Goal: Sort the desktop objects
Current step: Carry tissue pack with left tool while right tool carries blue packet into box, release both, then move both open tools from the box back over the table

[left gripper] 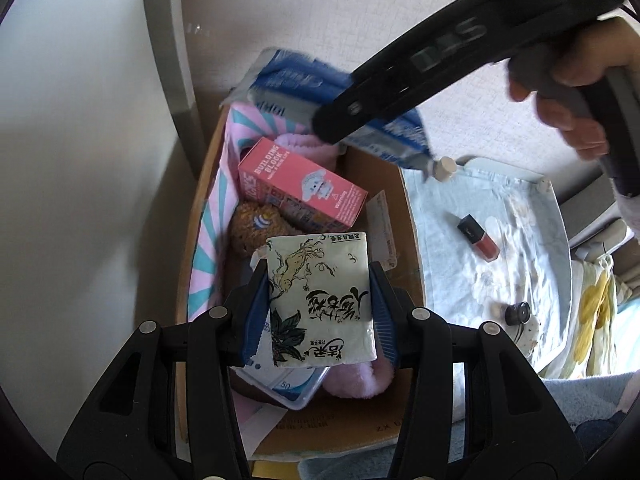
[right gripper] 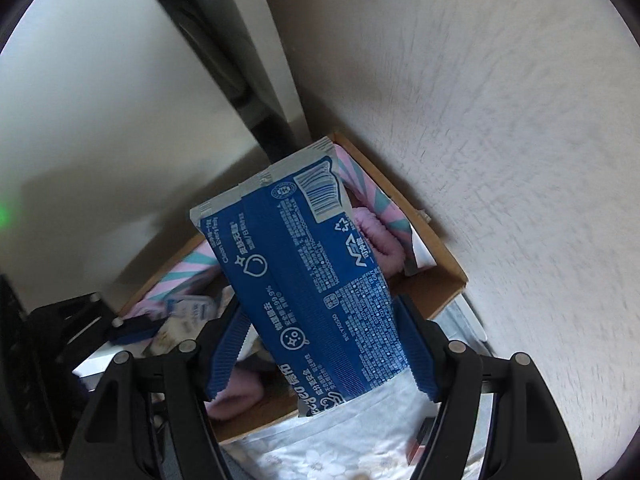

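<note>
My left gripper [left gripper: 320, 304] is shut on a pale sachet [left gripper: 320, 300] printed with black ink drawings, held over an open cardboard box [left gripper: 408, 240]. My right gripper [right gripper: 320, 344] is shut on a blue and white wipes pack [right gripper: 304, 276], held above the far end of the same box [right gripper: 436, 264]. In the left wrist view the right gripper [left gripper: 332, 120] reaches in from the upper right with the blue pack [left gripper: 296, 80], gripped by a hand [left gripper: 576, 92]. Inside the box lie a pink building-block carton [left gripper: 300, 184], a brown knitted toy [left gripper: 256, 228] and pink fluffy cloth [left gripper: 352, 380].
A pale floral cloth [left gripper: 500, 248] covers the surface right of the box. On it lie a red lipstick tube [left gripper: 480, 238], a small black round object [left gripper: 518, 314] and a white cap [left gripper: 444, 170]. A wall and grey post [left gripper: 168, 60] stand behind the box.
</note>
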`<state>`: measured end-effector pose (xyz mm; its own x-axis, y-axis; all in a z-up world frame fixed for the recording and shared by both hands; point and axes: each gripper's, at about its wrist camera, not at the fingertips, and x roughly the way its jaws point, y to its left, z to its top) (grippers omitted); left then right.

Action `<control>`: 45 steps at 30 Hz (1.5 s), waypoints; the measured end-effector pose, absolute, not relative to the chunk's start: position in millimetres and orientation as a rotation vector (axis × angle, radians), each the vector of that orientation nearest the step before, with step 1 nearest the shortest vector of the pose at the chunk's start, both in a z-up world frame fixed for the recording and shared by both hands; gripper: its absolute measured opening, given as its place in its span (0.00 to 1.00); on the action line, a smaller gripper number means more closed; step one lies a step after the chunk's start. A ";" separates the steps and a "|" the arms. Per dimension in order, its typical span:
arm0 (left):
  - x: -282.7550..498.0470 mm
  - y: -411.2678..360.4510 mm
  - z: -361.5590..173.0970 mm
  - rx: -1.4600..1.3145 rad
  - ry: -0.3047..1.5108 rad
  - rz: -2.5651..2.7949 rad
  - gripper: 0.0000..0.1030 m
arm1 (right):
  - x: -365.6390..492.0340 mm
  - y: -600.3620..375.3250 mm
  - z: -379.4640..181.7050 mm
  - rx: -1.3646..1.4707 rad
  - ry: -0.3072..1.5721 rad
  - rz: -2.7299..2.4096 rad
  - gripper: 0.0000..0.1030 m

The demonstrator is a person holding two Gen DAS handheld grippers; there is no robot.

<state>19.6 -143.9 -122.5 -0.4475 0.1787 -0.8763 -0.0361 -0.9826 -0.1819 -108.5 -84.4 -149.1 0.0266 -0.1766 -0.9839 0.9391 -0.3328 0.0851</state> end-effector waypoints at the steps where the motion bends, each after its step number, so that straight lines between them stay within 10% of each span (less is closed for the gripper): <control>1: 18.0 -143.0 -123.1 -1.577 -0.196 2.562 0.42 | -110.9 -86.3 -154.5 1.360 0.861 -1.486 0.66; 7: 6.2 -142.7 -128.9 -1.613 -0.203 2.530 0.48 | -121.9 -91.4 -174.2 1.415 0.886 -1.458 0.68; 10: 2.2 -141.0 -133.4 -1.674 -0.157 2.557 0.99 | -131.2 -85.8 -170.4 1.433 0.773 -1.485 0.79; 15: 0.3 -136.3 -141.7 -1.664 -0.111 2.596 1.00 | -145.6 -62.9 -151.3 1.367 0.639 -1.589 1.00; 45: -15.5 -48.1 -64.0 -1.247 0.027 2.488 1.00 | -128.3 206.5 -91.3 1.288 0.710 -1.961 1.00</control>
<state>-15.5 -48.1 -64.0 -0.5475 0.3053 -0.7791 -0.3219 -0.9363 -0.1406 -128.3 206.5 -91.3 -0.2823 -0.2396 -0.9289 0.7788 -0.6227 -0.0761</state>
